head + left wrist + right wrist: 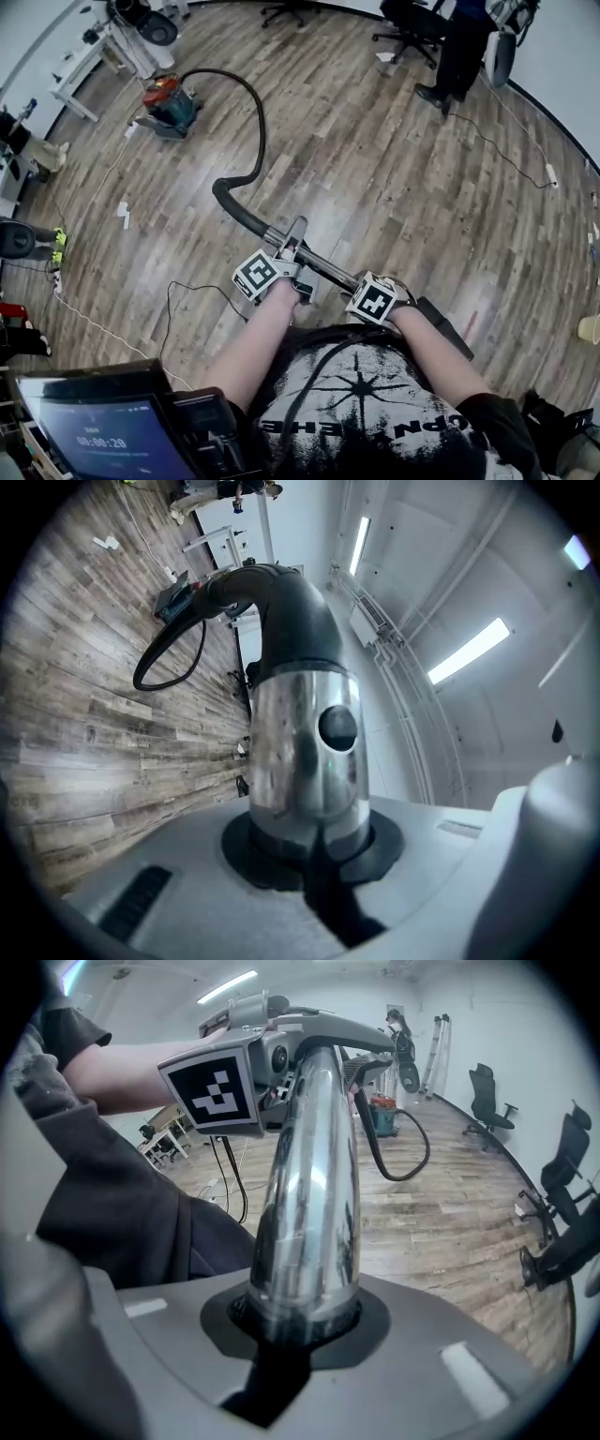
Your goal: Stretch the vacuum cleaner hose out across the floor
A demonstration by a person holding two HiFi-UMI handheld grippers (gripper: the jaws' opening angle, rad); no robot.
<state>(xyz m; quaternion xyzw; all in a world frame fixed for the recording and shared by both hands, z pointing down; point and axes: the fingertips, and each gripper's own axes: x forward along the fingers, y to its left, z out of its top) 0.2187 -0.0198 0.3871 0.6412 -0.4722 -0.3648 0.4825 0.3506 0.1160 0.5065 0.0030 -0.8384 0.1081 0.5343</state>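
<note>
The vacuum cleaner (169,103), red and teal, stands on the wooden floor at the far left. Its black hose (255,122) loops away from it and bends back to a shiny metal tube (314,262) in front of me. My left gripper (286,265) is shut on the tube near the hose end. My right gripper (382,302) is shut on it lower down. In the left gripper view the tube (305,752) rises from between the jaws of the left gripper (309,855) into the hose (281,592). In the right gripper view the tube (309,1194) leaves the right gripper (300,1326) toward the vacuum cleaner (384,1115).
A person (459,47) stands at the back beside office chairs (412,28). White desks (84,66) line the left wall. Thin cables (506,150) run over the floor on the right, and a white cable (94,319) on the left. A tablet screen (103,431) sits at the bottom left.
</note>
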